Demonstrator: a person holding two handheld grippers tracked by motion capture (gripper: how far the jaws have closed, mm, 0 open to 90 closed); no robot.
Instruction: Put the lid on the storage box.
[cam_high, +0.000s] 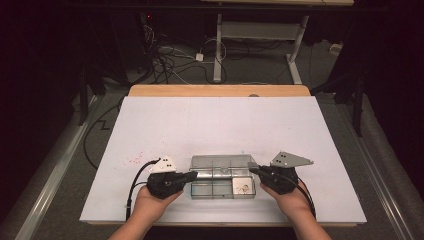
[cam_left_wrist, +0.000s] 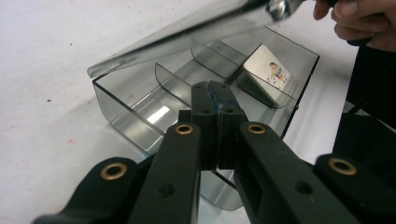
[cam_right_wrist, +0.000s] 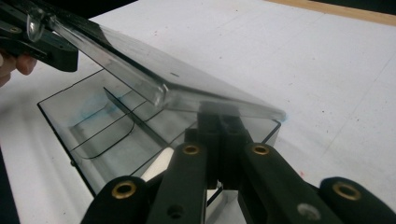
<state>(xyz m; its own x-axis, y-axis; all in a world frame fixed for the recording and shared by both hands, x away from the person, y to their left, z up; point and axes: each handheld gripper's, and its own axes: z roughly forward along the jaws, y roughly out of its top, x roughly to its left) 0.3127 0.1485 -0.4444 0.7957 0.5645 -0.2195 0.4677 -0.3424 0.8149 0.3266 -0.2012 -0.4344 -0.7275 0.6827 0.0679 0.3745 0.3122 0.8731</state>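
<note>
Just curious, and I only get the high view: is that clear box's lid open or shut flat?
Observer: Open. The lid slants up over the box in both gripper views.
Operator: What's the pale thing inside?
Observer: A small card leaning in an end compartment, with a tiny coloured picture on it.
Operator: Is the left claw open?
Observer: No, the left claw has its jaws pressed together.

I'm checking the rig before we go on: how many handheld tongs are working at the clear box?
2. The left tongs are at the left end of the clear box. The right tongs are at its right end, by the raised lid.
</note>
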